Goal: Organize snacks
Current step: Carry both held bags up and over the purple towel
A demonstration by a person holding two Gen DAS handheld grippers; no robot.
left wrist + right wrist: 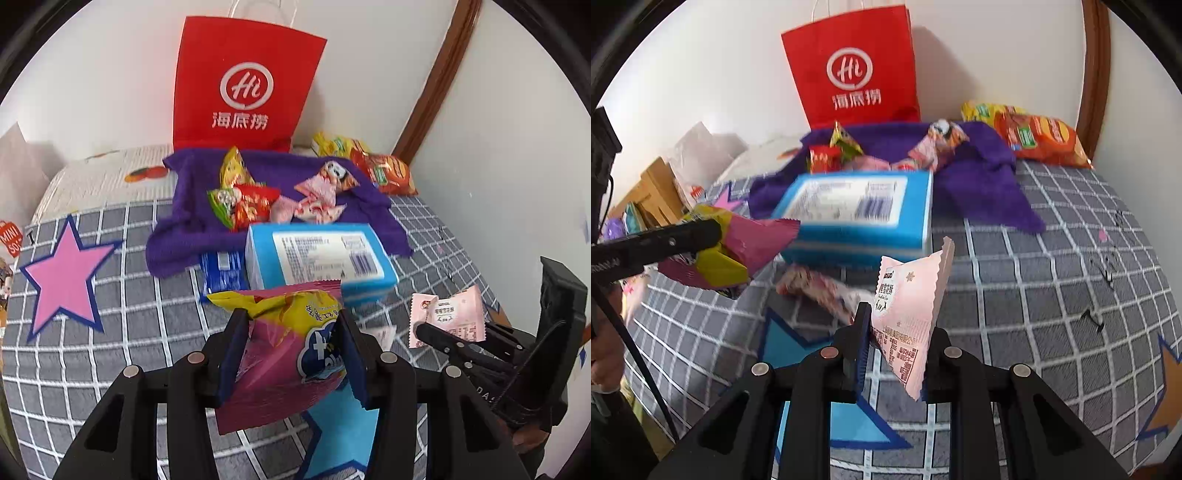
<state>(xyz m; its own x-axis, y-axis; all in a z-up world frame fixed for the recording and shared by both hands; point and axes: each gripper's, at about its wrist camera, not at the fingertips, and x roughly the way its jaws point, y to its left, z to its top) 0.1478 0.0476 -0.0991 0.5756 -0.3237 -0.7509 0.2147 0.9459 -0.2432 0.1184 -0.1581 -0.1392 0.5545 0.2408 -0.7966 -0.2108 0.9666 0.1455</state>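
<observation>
My left gripper [291, 328] is shut on a pink and yellow snack bag [284, 347] and holds it above the bed; the bag also shows in the right wrist view [738, 251]. My right gripper [897, 332] is shut on a pale pink snack packet [908, 314], also seen in the left wrist view [448, 317]. A blue box [317, 258] lies just ahead of both. Behind it a purple cloth [192, 206] carries several small snack packets [243, 203]. A red paper bag [240, 85] stands against the wall.
An orange chip bag [1041, 140] and a yellow bag [982, 110] lie at the back right by a wooden frame [1093, 74]. A dark blue packet [221, 269] lies left of the box. Another pink packet [820, 291] lies on the checked bedcover [1052, 295].
</observation>
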